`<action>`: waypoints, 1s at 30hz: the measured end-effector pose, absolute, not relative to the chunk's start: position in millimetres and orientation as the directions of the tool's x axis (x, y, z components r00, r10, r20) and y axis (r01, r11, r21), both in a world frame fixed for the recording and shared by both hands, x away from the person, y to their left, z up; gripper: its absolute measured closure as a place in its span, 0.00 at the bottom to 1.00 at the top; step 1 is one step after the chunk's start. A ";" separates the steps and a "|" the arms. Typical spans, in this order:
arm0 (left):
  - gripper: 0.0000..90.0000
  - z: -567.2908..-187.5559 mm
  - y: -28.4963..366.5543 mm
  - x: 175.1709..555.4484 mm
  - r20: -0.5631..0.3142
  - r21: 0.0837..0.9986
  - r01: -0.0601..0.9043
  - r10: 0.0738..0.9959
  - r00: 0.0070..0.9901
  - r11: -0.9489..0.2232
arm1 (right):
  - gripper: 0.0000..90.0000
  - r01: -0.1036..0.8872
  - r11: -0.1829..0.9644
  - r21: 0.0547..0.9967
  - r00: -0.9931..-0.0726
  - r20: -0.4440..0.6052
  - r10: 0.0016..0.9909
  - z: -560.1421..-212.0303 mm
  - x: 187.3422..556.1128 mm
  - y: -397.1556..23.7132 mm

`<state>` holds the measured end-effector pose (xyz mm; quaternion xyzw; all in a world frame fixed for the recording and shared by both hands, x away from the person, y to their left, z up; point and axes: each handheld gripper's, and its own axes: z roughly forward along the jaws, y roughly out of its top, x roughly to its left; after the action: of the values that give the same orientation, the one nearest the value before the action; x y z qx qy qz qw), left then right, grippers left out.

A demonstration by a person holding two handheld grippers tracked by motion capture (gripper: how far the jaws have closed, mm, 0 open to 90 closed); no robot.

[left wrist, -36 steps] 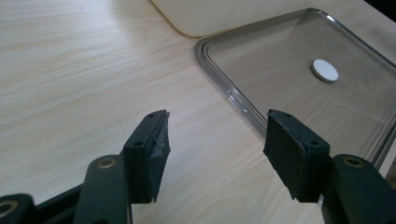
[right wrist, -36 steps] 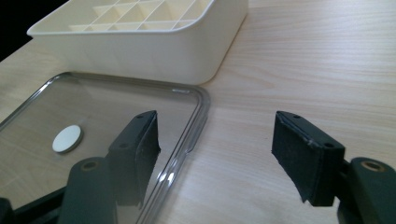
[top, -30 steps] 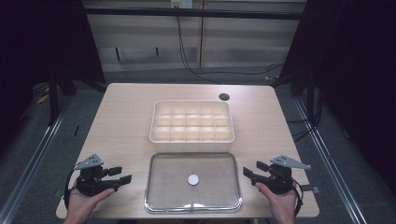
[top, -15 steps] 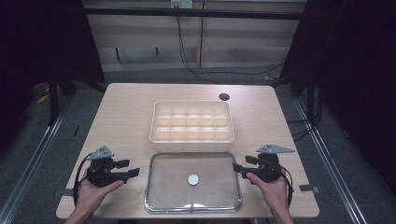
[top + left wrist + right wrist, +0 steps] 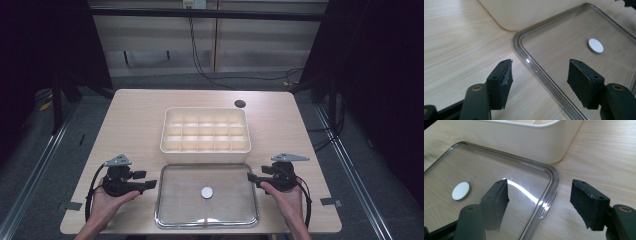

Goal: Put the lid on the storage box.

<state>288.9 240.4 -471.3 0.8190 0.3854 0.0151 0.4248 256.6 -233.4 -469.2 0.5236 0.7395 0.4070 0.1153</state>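
Jaws of my left gripper [image 5: 150,185] and right gripper [image 5: 251,177], the right's just widening, stand open astride opposite edges of the clear lid [image 5: 180,200], pads not touching it.

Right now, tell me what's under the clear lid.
Through the clear lid only the wooden table shows. A small white disc sits at its middle, above or below the pane I cannot tell; it covers the spot beneath.
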 end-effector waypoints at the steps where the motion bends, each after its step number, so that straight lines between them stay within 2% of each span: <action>1: 0.40 -472.1 239.4 288.5 -0.301 0.706 0.619 0.646 0.701 -0.343 | 0.41 0.673 0.122 0.729 -0.424 0.245 0.872 -469.4 255.9 -233.2; 4: 0.37 -473.9 237.2 288.5 -0.317 0.706 0.621 0.633 0.706 -0.339 | 0.43 0.675 0.114 0.729 -0.432 0.265 0.862 -472.0 256.1 -233.8; 10: 0.46 -479.6 231.2 289.4 -0.301 0.700 0.614 0.630 0.716 -0.363 | 0.47 0.719 0.151 0.678 -0.429 0.262 0.864 -485.2 258.7 -230.6; 13: 0.51 -485.6 230.0 292.1 -0.337 0.689 0.638 0.629 0.701 -0.342 | 0.52 0.722 0.157 0.674 -0.423 0.250 0.871 -486.9 260.4 -230.2; 18: 0.54 -490.0 228.3 293.1 -0.327 0.674 0.649 0.646 0.690 -0.352 | 0.55 0.736 0.155 0.659 -0.413 0.255 0.874 -490.6 262.8 -230.4; 20: 0.56 -488.6 225.5 291.5 -0.316 0.680 0.640 0.645 0.696 -0.357 | 0.60 0.730 0.191 0.657 -0.431 0.225 0.874 -493.0 264.6 -229.0; 30: 0.59 -493.2 219.7 291.1 -0.301 0.661 0.642 0.646 0.701 -0.389 | 0.61 0.738 0.182 0.650 -0.402 0.207 0.892 -495.8 263.4 -223.7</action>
<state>291.1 219.7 -493.2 0.8333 0.3865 0.0028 0.3952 263.4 -223.7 -495.8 0.5355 0.7608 0.3497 0.1101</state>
